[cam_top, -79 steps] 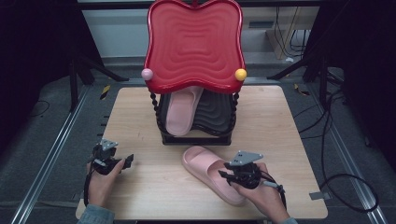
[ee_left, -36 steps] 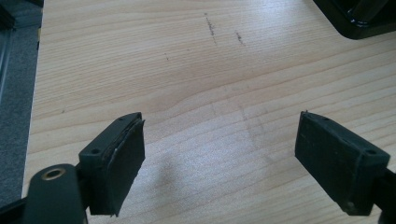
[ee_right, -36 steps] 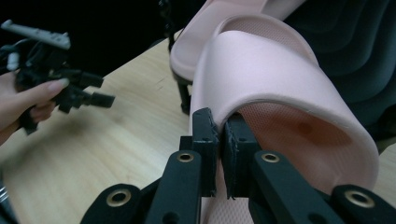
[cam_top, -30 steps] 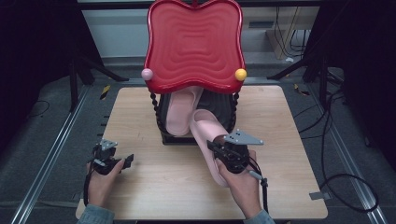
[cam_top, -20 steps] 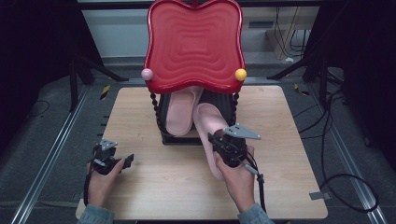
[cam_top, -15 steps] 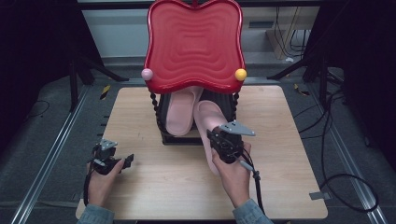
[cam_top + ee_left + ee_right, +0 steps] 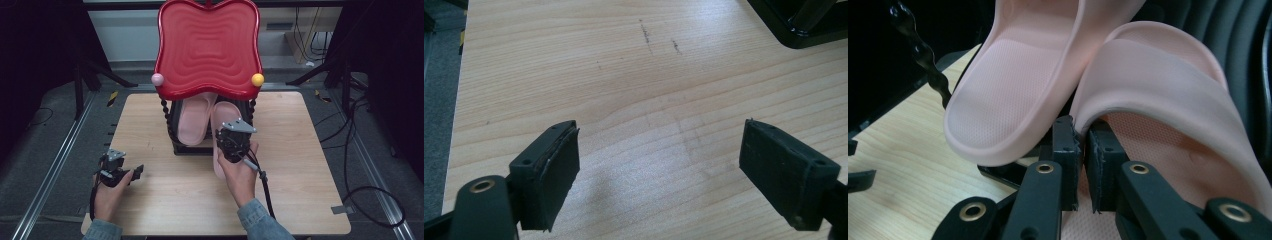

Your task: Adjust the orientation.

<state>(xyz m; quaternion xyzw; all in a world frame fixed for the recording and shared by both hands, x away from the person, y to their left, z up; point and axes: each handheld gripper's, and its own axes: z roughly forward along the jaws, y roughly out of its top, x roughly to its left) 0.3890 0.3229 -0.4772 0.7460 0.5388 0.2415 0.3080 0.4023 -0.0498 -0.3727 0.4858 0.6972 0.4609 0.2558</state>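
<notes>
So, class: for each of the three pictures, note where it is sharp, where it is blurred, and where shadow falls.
High view: evenly lit table, dark surroundings, slightly soft. Left gripper view: wood grain sharp, the near jaws softer, a faint shadow under them. Right gripper view: jaws crisp on the slipper strap, background dark at upper left.

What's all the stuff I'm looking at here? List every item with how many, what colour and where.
Table: one, light wood, centre of the scene.
Rack: one, red wavy top on a black frame, at the table's far middle.
Knobs: two, one pink and one yellow, at the red top's lower corners.
Slippers: two, pink; one leaning in the rack, the other beside it, held at its strap.
Cables: several, black, on the grey floor to the right.
Right gripper: one, black, shut on the second slipper's strap.
Left gripper: one, black, open over bare table at front left.
</notes>
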